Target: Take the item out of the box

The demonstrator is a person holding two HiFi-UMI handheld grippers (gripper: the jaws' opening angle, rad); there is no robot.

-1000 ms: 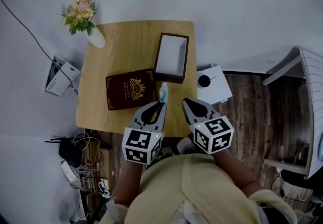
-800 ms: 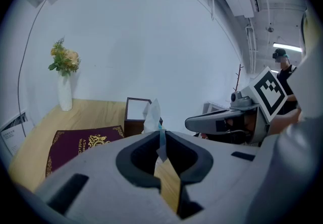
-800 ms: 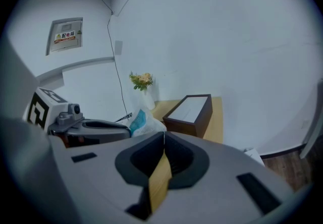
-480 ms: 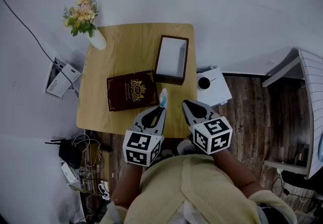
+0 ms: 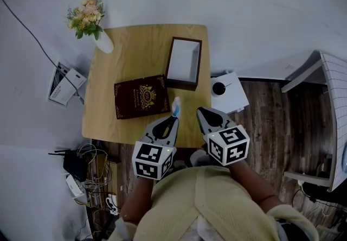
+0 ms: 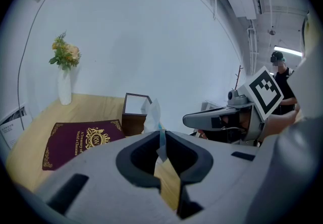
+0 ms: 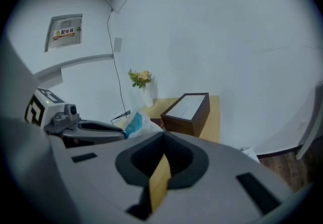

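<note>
The open dark brown box [image 5: 184, 64] with a white inside stands on the wooden table [image 5: 108, 109], and it appears again further off [image 6: 132, 113] [image 7: 187, 111]. Its maroon lid [image 5: 141, 96] with a gold crest lies flat to its left [image 6: 81, 140]. My left gripper [image 5: 174, 119] is shut on the edge of a white and blue packet [image 5: 175, 106], held over the table's near edge. The packet sticks up past the jaws [image 6: 152, 113] and shows beside them [image 7: 135, 124]. My right gripper [image 5: 199, 111] hovers just to the right, shut and with nothing in it.
A white vase of flowers [image 5: 102, 39] stands at the table's far left corner. On the floor to the right sits a white box with a black disc [image 5: 227, 90]; papers [image 5: 65, 82] and cables [image 5: 87, 164] lie to the left. A white rack [image 5: 331, 120] stands at far right.
My left gripper has drawn back slightly toward the table's near edge with the packet in it. The right gripper has barely moved.
</note>
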